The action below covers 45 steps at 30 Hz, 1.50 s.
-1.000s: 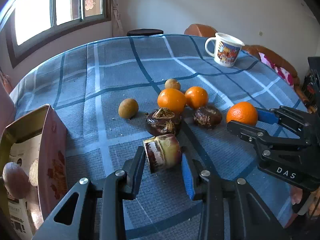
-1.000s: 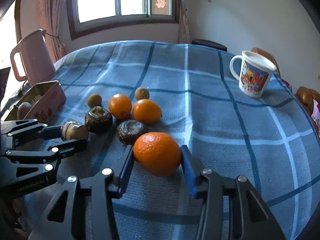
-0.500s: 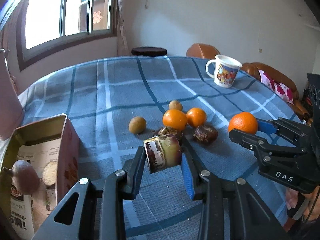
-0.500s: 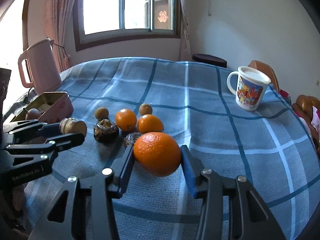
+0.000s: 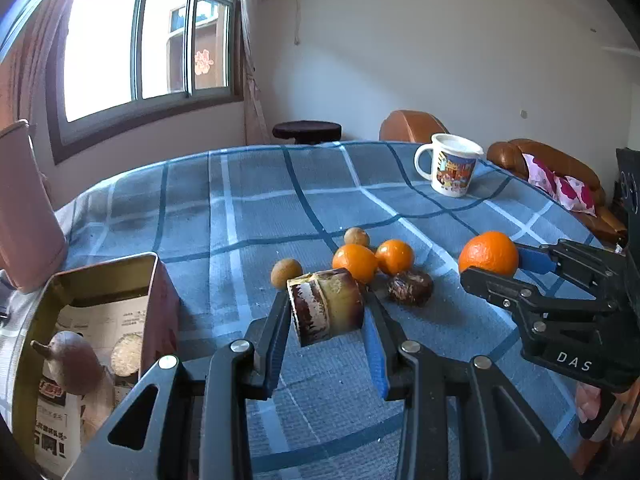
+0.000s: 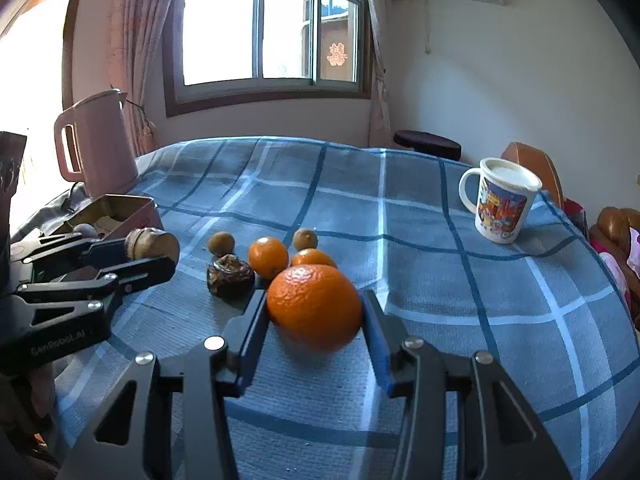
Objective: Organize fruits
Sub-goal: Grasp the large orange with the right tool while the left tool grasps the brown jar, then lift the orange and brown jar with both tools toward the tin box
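Above the bench (image 5: 248,200): both grippers hold fruit, lifted.
Far left: open tin box (image 5: 100,280), partly filled.
Left gripper (image 5: 326,320): clamped on a brown, cut-ended fruit (image 5: 326,306).
Middle: loose fruits (image 5: 372,260) below.
Right gripper (image 6: 316,312): clamped on an orange (image 6: 314,306).
Risk: round orange may slip.
Far right: mug (image 6: 500,200), well apart.

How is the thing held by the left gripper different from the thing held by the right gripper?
The sugarcane piece in the left gripper is a stubby cylinder with cut ends; the orange in the right gripper is round. The sugarcane piece is dark purple and yellowish, the orange a plain bright orange. Both are clamped between two fingers, clear of the tablecloth.
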### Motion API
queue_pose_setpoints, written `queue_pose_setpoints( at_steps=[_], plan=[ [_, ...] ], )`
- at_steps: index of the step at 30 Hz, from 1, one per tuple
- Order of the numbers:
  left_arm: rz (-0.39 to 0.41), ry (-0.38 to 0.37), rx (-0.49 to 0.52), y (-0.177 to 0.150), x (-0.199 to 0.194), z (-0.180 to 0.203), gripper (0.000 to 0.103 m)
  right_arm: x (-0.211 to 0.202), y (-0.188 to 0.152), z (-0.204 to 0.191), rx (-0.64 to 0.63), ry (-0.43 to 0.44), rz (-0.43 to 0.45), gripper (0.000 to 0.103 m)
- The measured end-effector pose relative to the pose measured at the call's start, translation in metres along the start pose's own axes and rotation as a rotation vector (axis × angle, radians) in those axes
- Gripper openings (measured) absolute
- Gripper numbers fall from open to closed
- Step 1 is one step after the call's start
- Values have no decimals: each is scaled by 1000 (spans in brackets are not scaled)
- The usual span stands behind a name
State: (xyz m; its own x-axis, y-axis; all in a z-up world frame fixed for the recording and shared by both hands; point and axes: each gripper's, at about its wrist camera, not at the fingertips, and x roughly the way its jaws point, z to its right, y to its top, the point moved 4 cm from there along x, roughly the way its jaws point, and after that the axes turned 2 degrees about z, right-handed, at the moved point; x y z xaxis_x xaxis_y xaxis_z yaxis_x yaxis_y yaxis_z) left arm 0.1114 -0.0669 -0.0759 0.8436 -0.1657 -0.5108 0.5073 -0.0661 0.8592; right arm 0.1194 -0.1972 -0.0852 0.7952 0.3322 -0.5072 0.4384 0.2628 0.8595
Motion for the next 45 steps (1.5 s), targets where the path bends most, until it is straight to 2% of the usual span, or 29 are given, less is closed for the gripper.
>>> queue_pose_setpoints(
  at_steps=[16,26,45],
  plan=[
    [104,36,13,2,-20,2,37,-16,3,-8,-31,1,82,49],
    [143,48,13,3,-28,1,37,-23,4,-10,-41,4,122,49],
    [256,106,-28,4,-53,-10,37,-38,5,-11,-49,11,202,49]
  ],
)
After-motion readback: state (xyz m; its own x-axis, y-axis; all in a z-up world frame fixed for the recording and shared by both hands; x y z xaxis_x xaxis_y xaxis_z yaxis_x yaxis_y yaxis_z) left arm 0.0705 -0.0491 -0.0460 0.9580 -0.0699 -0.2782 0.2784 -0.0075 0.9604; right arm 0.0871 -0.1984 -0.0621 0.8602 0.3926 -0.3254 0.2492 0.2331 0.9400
